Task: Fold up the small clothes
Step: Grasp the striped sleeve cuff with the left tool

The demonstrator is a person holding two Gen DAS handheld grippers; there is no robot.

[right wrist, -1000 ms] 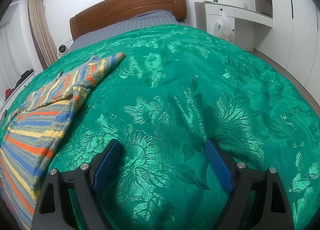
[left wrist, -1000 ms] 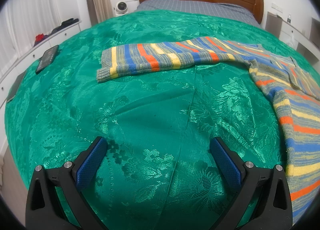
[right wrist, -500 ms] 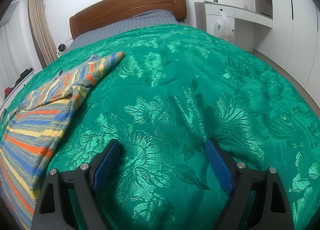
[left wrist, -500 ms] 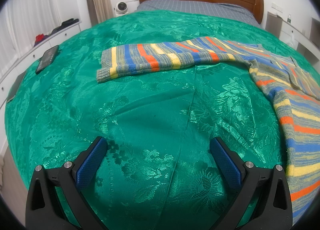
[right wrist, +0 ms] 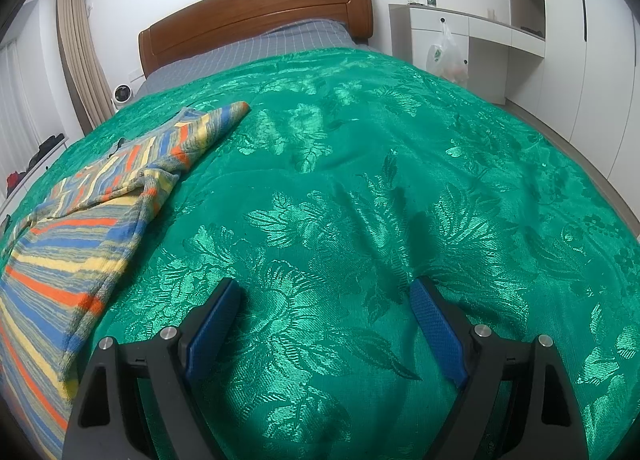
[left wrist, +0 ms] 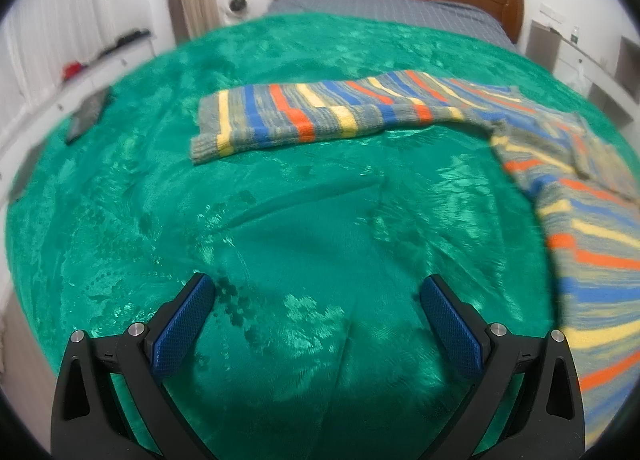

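A striped knitted sweater (left wrist: 580,228) in blue, orange, yellow and grey lies flat on the green bedspread (left wrist: 304,220). One sleeve (left wrist: 320,116) stretches out to the left in the left wrist view. My left gripper (left wrist: 316,292) is open and empty above bare bedspread, short of the sleeve and left of the sweater's body. In the right wrist view the sweater (right wrist: 76,244) lies at the left, with the other sleeve (right wrist: 208,128) pointing up and right. My right gripper (right wrist: 324,292) is open and empty over bare bedspread, right of the sweater.
The wooden headboard (right wrist: 256,20) and grey sheet are at the far end. A dark flat device (left wrist: 86,116) lies near the bed's left edge. White shelves (left wrist: 80,72) stand at the left, white cabinets (right wrist: 472,36) with a plastic bag at the right.
The left wrist view has blurred and the sweater has shifted slightly, so the left gripper is moving. The right gripper has turned slightly toward the sweater. Both grippers stay open.
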